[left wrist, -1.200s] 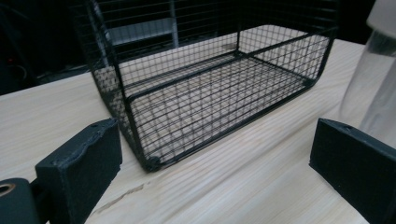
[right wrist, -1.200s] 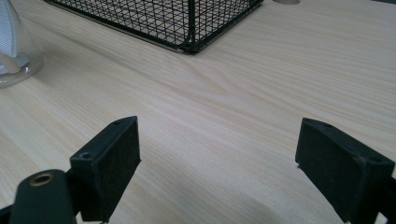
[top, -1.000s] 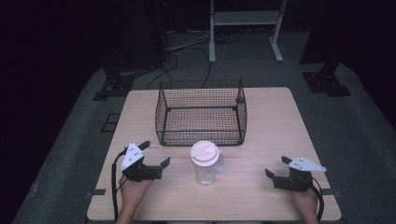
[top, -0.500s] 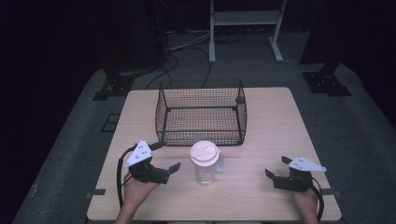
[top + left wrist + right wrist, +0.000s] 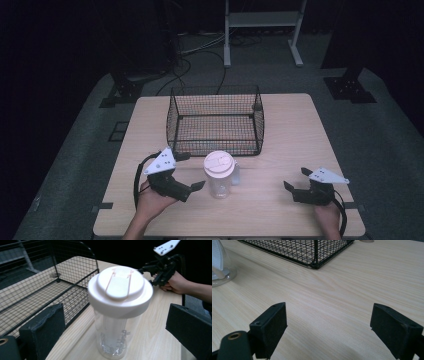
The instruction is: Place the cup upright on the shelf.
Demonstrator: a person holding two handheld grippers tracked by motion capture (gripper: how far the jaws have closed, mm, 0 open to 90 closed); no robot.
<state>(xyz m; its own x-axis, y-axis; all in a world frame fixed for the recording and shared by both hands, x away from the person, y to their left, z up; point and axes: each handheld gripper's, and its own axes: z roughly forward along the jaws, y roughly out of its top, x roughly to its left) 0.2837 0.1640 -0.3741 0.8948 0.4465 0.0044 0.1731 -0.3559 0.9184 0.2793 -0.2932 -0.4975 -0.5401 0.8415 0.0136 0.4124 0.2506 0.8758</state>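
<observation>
Clear bottle [image 5: 120, 315] between left gripper [image 5: 112, 335] jaws, faint print, probably lettering

On my high view the bottle [image 5: 218, 175] stands on the table [image 5: 290, 145] at lower centre, just in front of the wire basket [image 5: 216, 120] at mid-frame. My left gripper [image 5: 190, 171] sits just left of the bottle; my right gripper [image 5: 296, 180] is well apart at lower right.

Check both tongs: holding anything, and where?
Nothing held. Left tongs open either side of the bottle, not touching. Right tongs open over bare table.
</observation>
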